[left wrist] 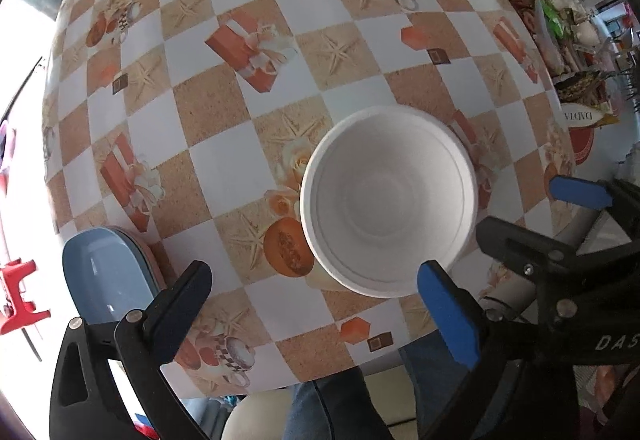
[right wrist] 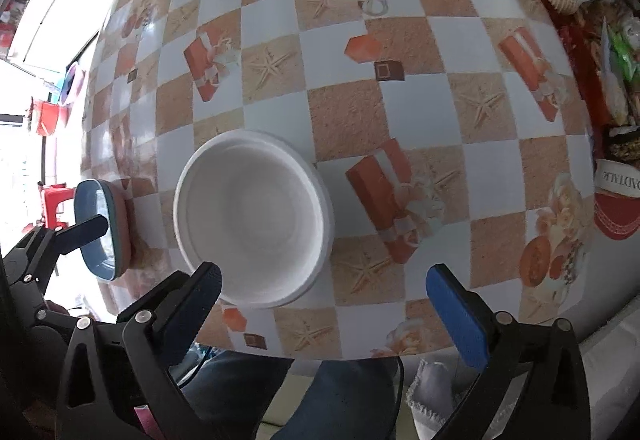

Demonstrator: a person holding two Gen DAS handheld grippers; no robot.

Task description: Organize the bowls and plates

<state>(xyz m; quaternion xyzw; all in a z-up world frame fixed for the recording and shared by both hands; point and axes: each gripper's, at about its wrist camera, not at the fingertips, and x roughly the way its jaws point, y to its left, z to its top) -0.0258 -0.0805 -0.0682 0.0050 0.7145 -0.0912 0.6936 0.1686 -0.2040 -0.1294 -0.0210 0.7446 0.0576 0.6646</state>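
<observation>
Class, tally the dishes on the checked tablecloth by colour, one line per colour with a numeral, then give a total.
White: 1, the white bowl; whether more are nested under it cannot be told.
Blue: 1, the blue dish at the table's edge.
Pink: 1, the pink dish stacked under the blue one.
Total: 3

Black left gripper (left wrist: 316, 288) and right gripper (right wrist: 326, 290), blue pads, silver screws, blue jeans

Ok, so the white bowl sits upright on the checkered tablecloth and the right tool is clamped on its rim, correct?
Not clamped. In the right wrist view the right tool stands open, gripping nothing. The white bowl does sit upright on the checkered tablecloth.
</observation>
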